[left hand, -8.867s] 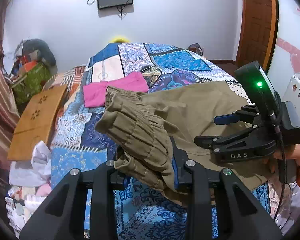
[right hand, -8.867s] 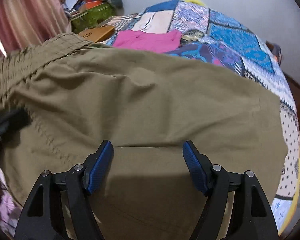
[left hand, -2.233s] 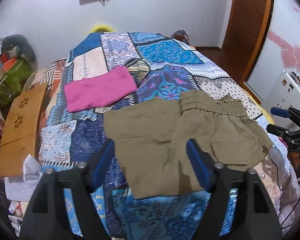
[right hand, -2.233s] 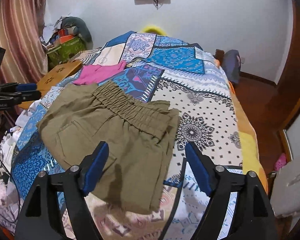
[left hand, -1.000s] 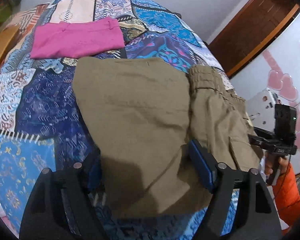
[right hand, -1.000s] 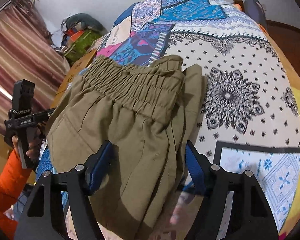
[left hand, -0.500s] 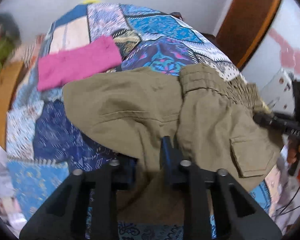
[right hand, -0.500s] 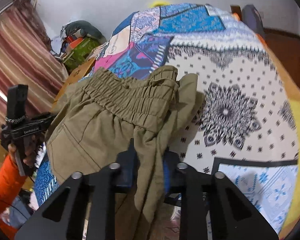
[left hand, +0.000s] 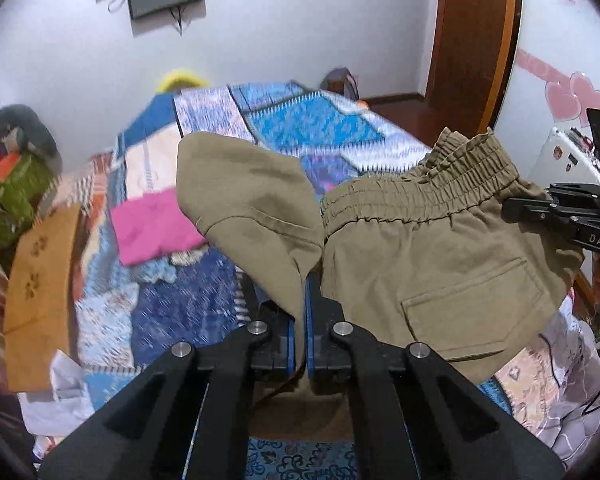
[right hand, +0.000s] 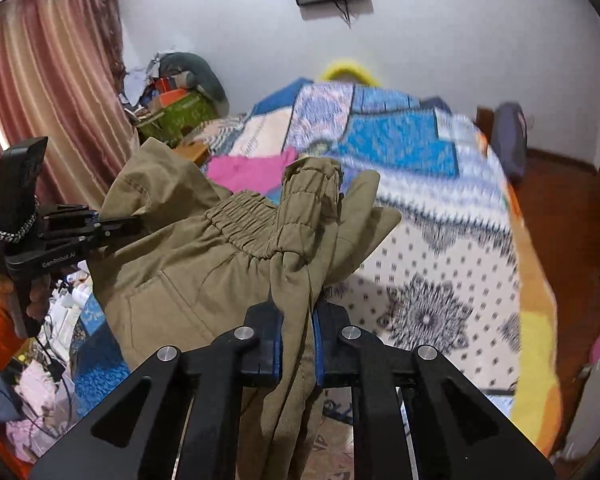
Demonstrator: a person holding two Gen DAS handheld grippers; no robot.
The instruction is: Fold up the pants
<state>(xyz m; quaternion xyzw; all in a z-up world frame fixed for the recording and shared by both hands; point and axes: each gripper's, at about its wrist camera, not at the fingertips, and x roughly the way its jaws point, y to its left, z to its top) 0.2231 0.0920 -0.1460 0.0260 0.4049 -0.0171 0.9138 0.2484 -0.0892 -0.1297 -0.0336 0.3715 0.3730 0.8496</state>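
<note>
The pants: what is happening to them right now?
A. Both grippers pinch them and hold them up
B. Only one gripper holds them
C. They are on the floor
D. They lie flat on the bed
A: the left gripper and the right gripper are each shut on the pants, which hang above the bed.
</note>
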